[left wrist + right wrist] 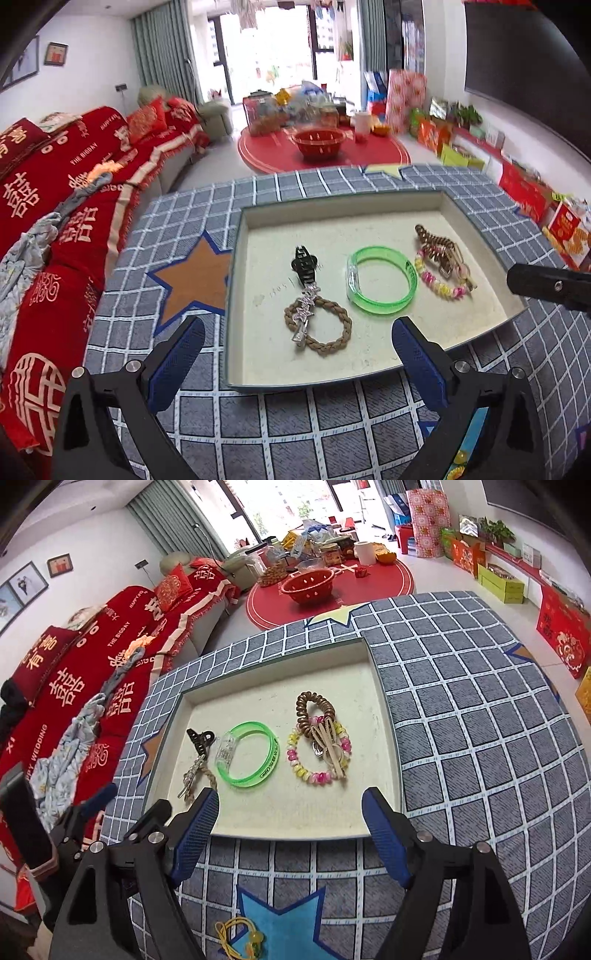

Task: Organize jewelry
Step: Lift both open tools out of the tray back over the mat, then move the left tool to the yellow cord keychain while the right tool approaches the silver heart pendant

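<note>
We see a shallow cream tray (pixel 373 672) lying flat; near its left edge a black claw clip (pixel 200 738) touches a silver hair clip (pixel 304 312) lying across a braided brown band (pixel 325 328); mid-tray lies a clear green bangle (pixel 255 753); toward the right edge a pink-and-yellow bead bracelet (pixel 295 760) overlaps a brown coil tie (pixel 308 701) under beige clips (pixel 328 746).

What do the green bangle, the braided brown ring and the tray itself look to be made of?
The green bangle looks like clear, glossy plastic: light passes through it. The braided brown ring seems to be matte woven cord or fabric, judging by its plaited strands. The tray has a dull, cream, slightly stained floor, probably lined cardboard or felt, though the pictures leave that open.
</note>
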